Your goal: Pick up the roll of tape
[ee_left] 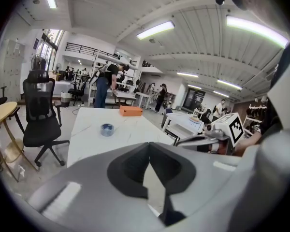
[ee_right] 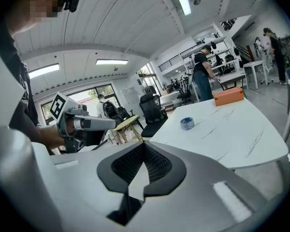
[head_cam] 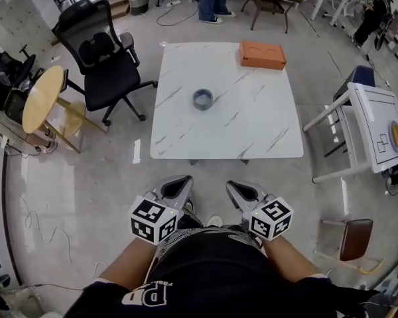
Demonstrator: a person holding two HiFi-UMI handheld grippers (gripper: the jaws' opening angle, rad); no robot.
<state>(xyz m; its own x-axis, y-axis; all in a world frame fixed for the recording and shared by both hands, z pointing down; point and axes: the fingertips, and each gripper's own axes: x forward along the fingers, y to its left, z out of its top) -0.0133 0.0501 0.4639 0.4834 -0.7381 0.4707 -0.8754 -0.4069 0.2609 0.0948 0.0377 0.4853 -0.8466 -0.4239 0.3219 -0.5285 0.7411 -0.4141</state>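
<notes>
In the head view, a white marble desk (head_cam: 252, 128) stands ahead of the person. The roll of tape (head_cam: 202, 99) lies flat on it, a little left of the middle, alone and well apart from both grippers. An orange box (head_cam: 262, 55) sits at the desk's far right corner. The left gripper (head_cam: 179, 183) and the right gripper (head_cam: 236, 187) are held side by side close to the person's body, short of the desk's near edge. A black office chair (head_cam: 105, 61) stands left of the desk.

In the left gripper view, the left gripper (ee_left: 148, 146) has its jaws closed tip to tip with nothing between them. Beyond them the roll of tape (ee_left: 107, 129) rests on the desk (ee_left: 87, 139), with the orange box (ee_left: 130, 111) farther back. The right gripper (ee_left: 203, 140) shows at the right.

In the right gripper view, the right gripper (ee_right: 144, 146) also has its jaws together and empty. The roll of tape (ee_right: 187, 123) lies on the desk (ee_right: 237, 129), nearer than the orange box (ee_right: 228, 96). The left gripper (ee_right: 94, 123) shows at the left.
</notes>
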